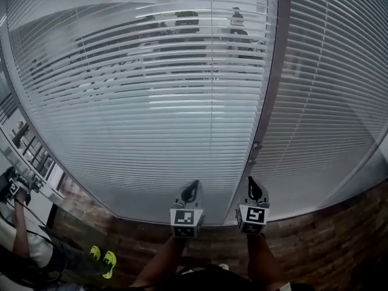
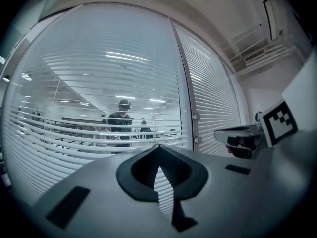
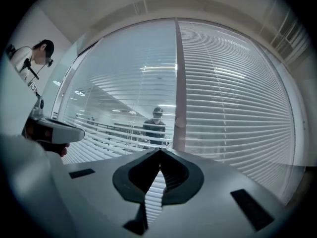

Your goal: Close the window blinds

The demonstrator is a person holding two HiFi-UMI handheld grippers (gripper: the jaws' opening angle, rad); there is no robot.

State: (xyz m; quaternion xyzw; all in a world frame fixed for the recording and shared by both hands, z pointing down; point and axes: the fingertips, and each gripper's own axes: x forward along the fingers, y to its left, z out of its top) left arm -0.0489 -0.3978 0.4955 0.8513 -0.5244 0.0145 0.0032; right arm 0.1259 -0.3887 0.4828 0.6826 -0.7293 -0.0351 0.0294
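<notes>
Both grippers point level at the blinds, side by side and not touching them. Left gripper point(image 1: 193, 184) is closed, tips meeting with nothing between them; the same shows in its own view point(image 2: 158, 148). Right gripper point(image 1: 251, 179) is also closed and empty point(image 3: 159, 150).

Left blind point(image 1: 151, 114): slats are tilted partly open, and people point(image 1: 188, 23) are visible through the glass behind. Right blind point(image 1: 327, 102): slats look shut, nothing is visible through them. A grey post point(image 1: 271, 83) separates the two, and the right gripper sits just in front of its base.

A bystander point(image 1: 24, 235) in neon shoes point(image 1: 103, 259) stands at lower left on the brick-pattern floor point(image 1: 339, 235).
</notes>
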